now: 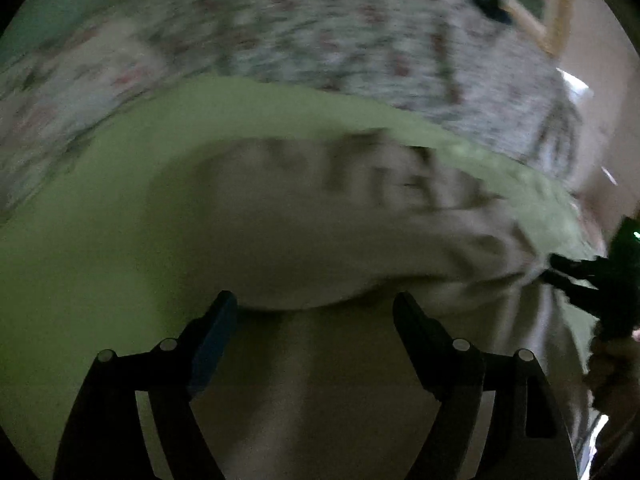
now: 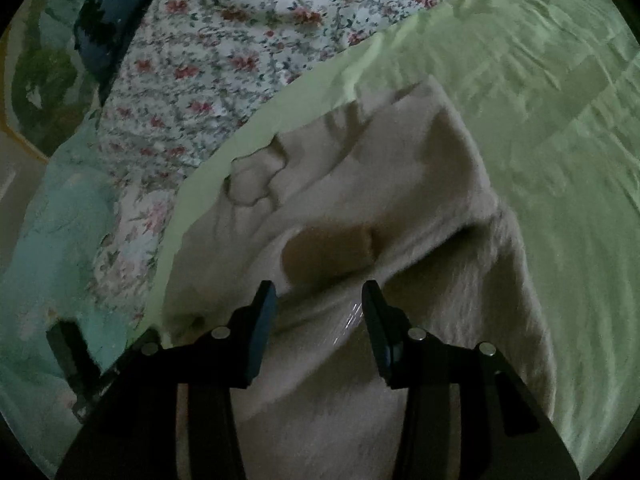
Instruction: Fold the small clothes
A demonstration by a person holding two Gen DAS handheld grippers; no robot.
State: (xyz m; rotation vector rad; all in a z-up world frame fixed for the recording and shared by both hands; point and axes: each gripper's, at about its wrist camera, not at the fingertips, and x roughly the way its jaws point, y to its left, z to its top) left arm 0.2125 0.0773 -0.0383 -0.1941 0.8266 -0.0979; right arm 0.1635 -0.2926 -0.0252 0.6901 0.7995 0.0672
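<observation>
A small beige garment (image 1: pixel 320 232) with dark lettering lies on a light green sheet (image 1: pixel 80 240). It is doubled over, with a folded edge running across. My left gripper (image 1: pixel 316 308) is open, its jaws wide apart over the near fold edge. In the right wrist view the same garment (image 2: pixel 360 184) is rumpled on the green sheet (image 2: pixel 540 120). My right gripper (image 2: pixel 320 300) is open just above the cloth, holding nothing. The right gripper also shows in the left wrist view (image 1: pixel 576 276) at the garment's right end. The left view is blurred.
A floral bedspread (image 2: pixel 224 64) lies beyond the green sheet, also in the left wrist view (image 1: pixel 320 28). A dark blue pillow (image 2: pixel 116 12) sits at the far left. A pale turquoise cloth (image 2: pixel 60 240) lies at the left bed edge.
</observation>
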